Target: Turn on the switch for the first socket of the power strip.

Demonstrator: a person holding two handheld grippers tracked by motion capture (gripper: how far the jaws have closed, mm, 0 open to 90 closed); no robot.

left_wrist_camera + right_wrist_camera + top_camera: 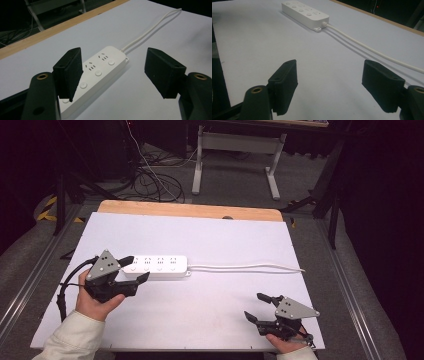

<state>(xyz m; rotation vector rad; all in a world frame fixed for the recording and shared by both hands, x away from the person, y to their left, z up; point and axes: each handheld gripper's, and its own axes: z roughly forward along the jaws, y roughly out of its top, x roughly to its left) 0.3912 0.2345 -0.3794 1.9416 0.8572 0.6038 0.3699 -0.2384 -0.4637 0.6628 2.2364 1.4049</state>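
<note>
Power strip (156,266): white, flat on surface (210,320). Left gripper (134,268) released at its end; right gripper (257,306) released, well apart. Risk: a one-ended pinch may swivel the strip.

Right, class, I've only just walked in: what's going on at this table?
A person sits at a white table with a two-jaw gripper in each hand. The left gripper is at the left end of a white power strip, its jaws open, one on either side of that end and not pressing on it. The strip lies flat, its cord running off to the right. The right gripper is open too, near the table's front right corner, well away from the strip.
</note>
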